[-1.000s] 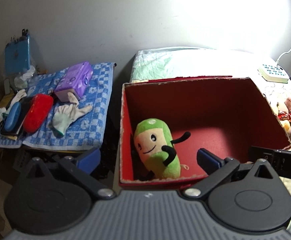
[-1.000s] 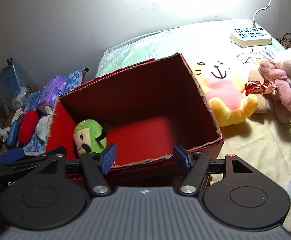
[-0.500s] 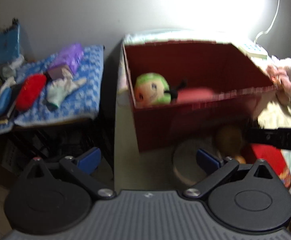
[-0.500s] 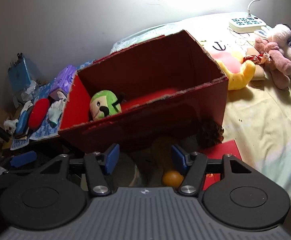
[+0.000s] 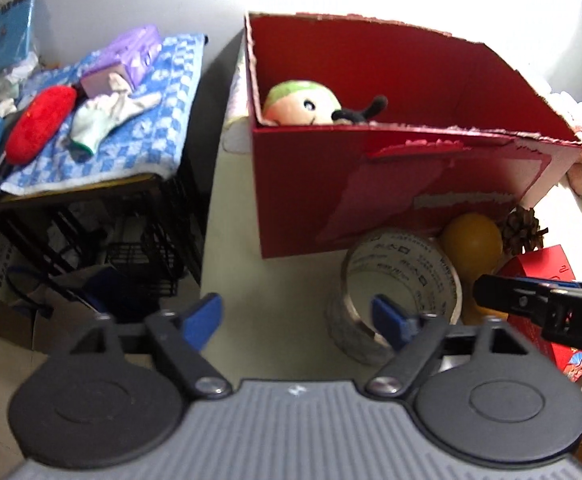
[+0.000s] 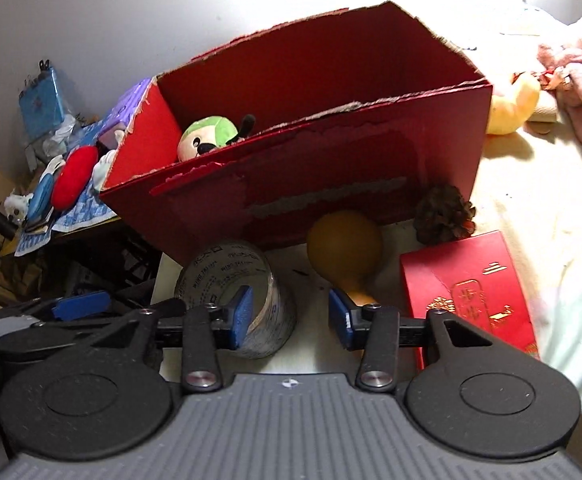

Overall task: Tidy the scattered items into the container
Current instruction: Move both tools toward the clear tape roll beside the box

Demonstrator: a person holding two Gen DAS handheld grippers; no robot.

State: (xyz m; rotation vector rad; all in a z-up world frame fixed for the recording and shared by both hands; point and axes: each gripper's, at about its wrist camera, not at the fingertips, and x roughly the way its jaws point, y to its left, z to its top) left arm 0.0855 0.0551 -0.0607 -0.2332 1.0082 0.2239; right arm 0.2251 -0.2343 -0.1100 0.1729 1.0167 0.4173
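A red cardboard box (image 5: 391, 184) (image 6: 331, 184) stands on the bed with a green plush toy (image 5: 303, 104) (image 6: 207, 140) inside at its left end. In front of the box lie a roll of clear tape (image 5: 401, 276) (image 6: 231, 280), an orange gourd (image 5: 471, 240) (image 6: 345, 250), a pine cone (image 5: 523, 230) (image 6: 443, 214) and a red envelope (image 6: 471, 292) (image 5: 539, 268). My left gripper (image 5: 297, 316) is open, its right finger at the tape roll. My right gripper (image 6: 289, 314) is open and empty, between the tape and the gourd.
A side table with a blue checked cloth (image 5: 131, 120) holds a red pouch (image 5: 39, 124), a glove and a purple pack. More plush toys (image 6: 571, 68) and a yellow one (image 6: 511, 104) lie on the bed right of the box. Floor clutter sits below the table.
Both grippers have pulled back and down from above the box. The box now appears from its front, and the tape, gourd, pine cone and envelope have come into view.
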